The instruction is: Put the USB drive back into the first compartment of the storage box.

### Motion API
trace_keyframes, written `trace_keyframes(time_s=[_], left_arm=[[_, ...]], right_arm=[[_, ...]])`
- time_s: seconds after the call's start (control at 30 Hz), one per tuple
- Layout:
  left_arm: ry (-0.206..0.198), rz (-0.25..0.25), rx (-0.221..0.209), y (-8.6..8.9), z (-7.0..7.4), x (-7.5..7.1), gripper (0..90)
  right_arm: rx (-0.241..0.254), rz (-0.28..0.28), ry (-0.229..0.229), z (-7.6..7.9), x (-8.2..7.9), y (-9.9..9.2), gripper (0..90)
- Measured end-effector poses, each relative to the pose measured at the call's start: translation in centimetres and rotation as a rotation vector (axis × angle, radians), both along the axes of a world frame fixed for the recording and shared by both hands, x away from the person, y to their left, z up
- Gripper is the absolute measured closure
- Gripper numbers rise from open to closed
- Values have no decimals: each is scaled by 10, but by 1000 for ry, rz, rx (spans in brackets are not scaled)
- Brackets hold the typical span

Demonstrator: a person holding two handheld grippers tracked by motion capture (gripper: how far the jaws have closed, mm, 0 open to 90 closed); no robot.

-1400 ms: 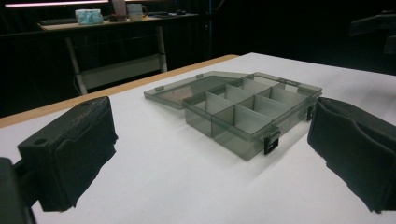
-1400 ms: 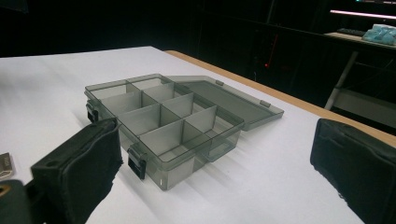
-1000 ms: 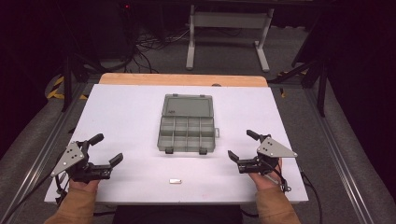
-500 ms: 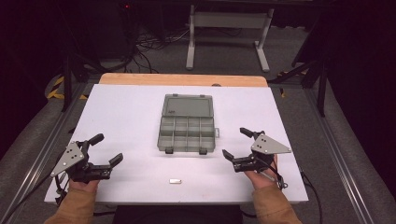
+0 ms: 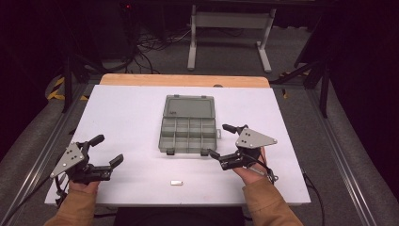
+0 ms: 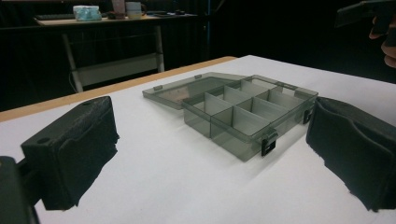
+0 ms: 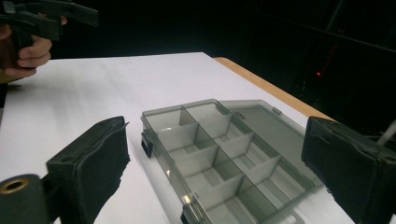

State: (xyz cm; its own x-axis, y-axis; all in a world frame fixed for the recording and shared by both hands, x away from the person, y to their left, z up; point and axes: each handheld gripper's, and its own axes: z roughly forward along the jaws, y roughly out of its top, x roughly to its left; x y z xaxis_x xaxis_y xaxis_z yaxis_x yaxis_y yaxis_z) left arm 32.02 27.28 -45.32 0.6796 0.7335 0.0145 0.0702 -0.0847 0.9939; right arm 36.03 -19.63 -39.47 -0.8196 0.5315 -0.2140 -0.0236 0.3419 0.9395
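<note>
Tan sleeves (image 5: 77, 209), black padded jaws

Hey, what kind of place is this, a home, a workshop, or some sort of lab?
Probably a lab or recording studio rather than a home. A white table sits in a dark room with cables on the floor, holding just an open organizer box, and a person holds a gripper in each hand.

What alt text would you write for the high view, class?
An open grey compartment box, lid flat behind it, sits mid-table on a white table. An open gripper flanks it each side: left gripper, right gripper. A small metal piece lies near the front edge.
</note>
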Motion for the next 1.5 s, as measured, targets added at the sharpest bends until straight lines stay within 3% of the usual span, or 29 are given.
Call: trace_keyframes(time_s=[0.7, 0.87, 1.17, 1.5], left_arm=[[7, -7, 2, 0, 0, 0, 30], [8, -10, 5, 0, 0, 1, 31], [9, -13, 3, 0, 0, 1, 32], [11, -13, 6, 0, 0, 1, 33]], right_arm=[[-52, 146, 28, 6, 8, 54, 74], [-60, 192, 53, 5, 10, 68, 81], [-132, 249, 66, 11, 11, 81, 120], [-275, 316, 178, 13, 11, 87, 158]])
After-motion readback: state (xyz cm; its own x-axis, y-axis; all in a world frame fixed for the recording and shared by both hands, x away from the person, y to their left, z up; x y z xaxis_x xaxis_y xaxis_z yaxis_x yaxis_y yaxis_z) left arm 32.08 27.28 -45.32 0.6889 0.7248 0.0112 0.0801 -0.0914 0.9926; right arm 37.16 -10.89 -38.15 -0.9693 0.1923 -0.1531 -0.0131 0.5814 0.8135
